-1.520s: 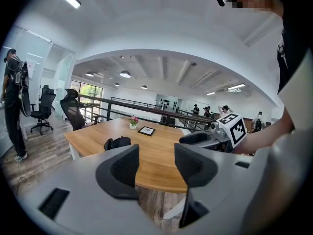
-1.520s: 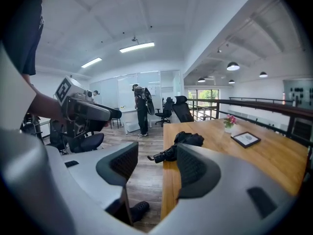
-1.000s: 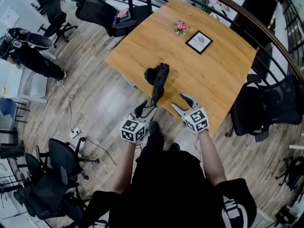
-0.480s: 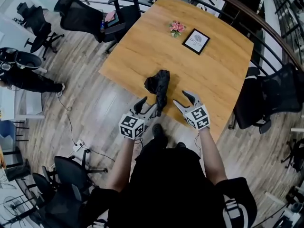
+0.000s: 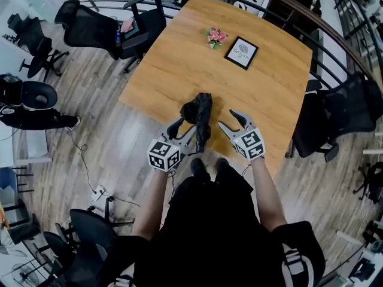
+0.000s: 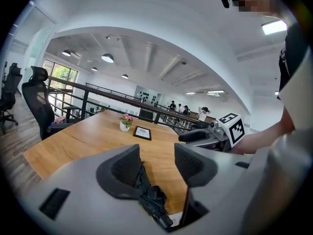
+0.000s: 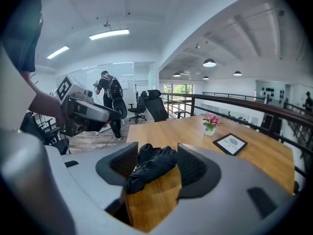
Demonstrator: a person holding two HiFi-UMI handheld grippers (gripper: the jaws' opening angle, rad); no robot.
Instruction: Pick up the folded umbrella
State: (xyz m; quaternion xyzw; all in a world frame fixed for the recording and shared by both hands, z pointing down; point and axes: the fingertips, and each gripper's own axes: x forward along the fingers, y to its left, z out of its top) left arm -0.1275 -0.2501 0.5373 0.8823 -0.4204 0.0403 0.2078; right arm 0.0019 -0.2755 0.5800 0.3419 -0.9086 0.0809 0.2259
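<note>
- Writing: the black-framed white card [image 5: 241,52] carries a dark emblem and print too small to read. The cubes on my grippers bear black-and-white square markers, with no lettering.
- Task item: the folded black fabric umbrella [image 5: 199,115] lies on the light wooden table [image 5: 179,58], close to the near edge, with its slim end towards me.
- Left gripper [image 5: 185,130]: jaws apart, not clamped. In its own view the umbrella's [image 6: 149,195] slim end runs between them, hard against the left-hand jaw; I cannot tell whether it touches.
- Right gripper [image 5: 228,119]: jaws apart and holding nothing. It sits just beside the umbrella on the right, and in its own view the bundle [image 7: 149,166] shows through the gap.
- Change since a second ago: both grippers have come forward over the table edge and now flank the umbrella. The umbrella has kept its place on the table.
- Containers: a small white pot [image 5: 215,37] holds pink flowers. It stands beside the framed card, well apart from the umbrella at the far side.
</note>
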